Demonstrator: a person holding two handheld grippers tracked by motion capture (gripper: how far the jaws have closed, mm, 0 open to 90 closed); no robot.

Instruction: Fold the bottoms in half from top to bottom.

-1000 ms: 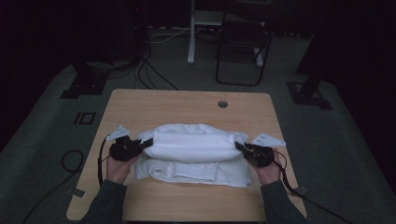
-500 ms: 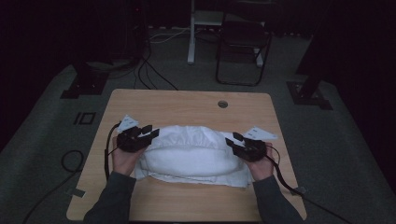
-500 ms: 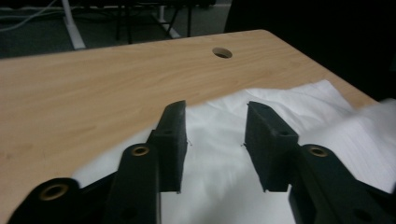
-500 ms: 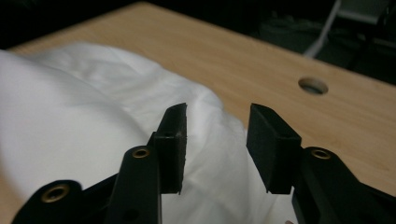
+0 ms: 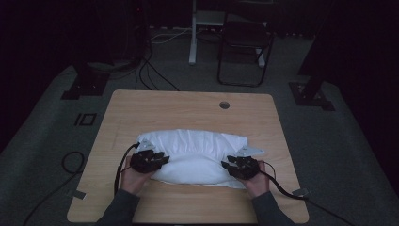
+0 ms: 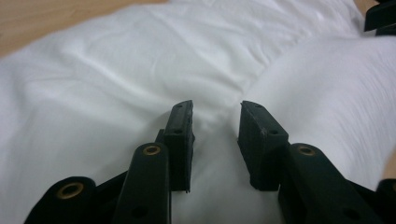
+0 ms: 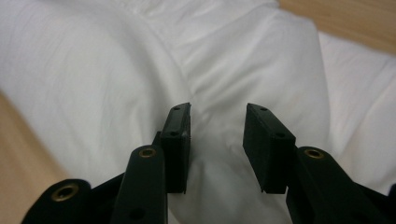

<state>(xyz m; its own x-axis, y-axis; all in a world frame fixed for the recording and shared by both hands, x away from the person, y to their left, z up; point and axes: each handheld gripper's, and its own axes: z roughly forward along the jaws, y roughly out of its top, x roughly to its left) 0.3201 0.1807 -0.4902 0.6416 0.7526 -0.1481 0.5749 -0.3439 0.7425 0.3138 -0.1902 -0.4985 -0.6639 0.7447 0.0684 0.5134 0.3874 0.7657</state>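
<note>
A bulky white cloth [image 5: 193, 150] lies folded across the wooden table [image 5: 188, 106]. At the cloth's front left corner is my left gripper [image 5: 160, 159], pointing right. Its jaws have just been closing and stand apart over a crease of the cloth [image 6: 140, 84], with fabric lying loose between them [image 6: 215, 112]. My right gripper [image 5: 229, 164] is at the front right corner, pointing left. Its jaws have also just been closing, with a gap over a ridge of cloth [image 7: 252, 60] and nothing pinched [image 7: 218, 112].
A round cable hole [image 5: 224, 105] sits near the table's far edge. A folding chair [image 5: 244, 52] and a white post [image 5: 193, 33] stand beyond the table. Cables [image 5: 70, 162] lie on the grey floor at left. A cable [image 5: 282, 188] trails from the right gripper.
Both grippers went away from the person with the cloth's ends, then came back toward the front edge and down. The roll now lies over the front layer. The jaws stand wider apart than a second ago.
</note>
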